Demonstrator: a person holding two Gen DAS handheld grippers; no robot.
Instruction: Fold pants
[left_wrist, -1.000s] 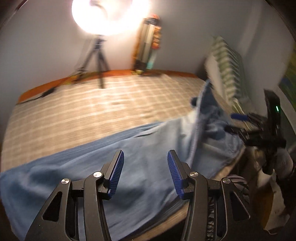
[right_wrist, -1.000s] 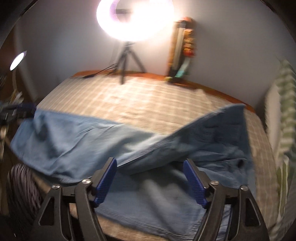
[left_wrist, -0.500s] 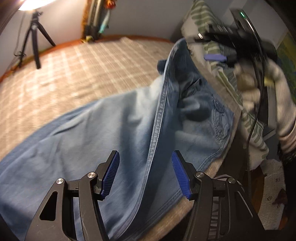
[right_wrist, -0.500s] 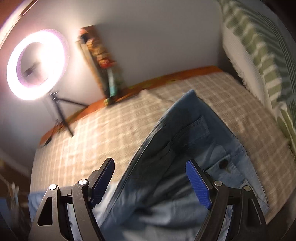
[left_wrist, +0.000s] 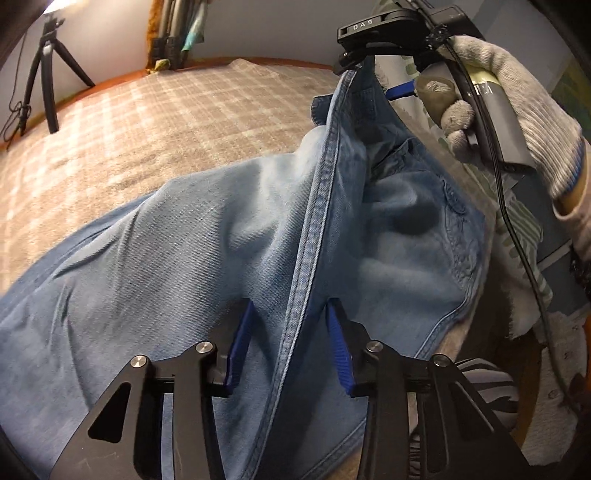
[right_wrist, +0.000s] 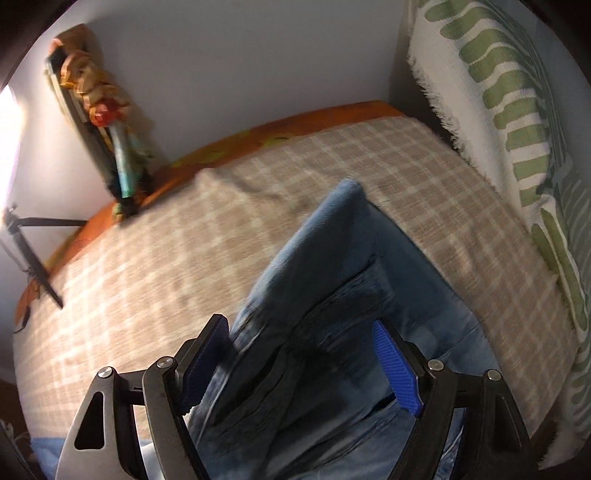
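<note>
On the plaid bed (left_wrist: 155, 122) the blue pants (left_wrist: 177, 266) lie lengthwise, waist raised; the left claw (left_wrist: 288, 339), just closing but not yet pinching, should bite the seam squarely, while the right claw (right_wrist: 303, 354) gapes wide, empty, over the waistband.

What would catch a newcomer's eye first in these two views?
The blue jeans sprawled over the checked bedspread, a stitched seam rising in a ridge between the left gripper pads. At that view's top right, a gloved hand holds the right gripper, open over the waistband, beside a green-striped pillow.
</note>
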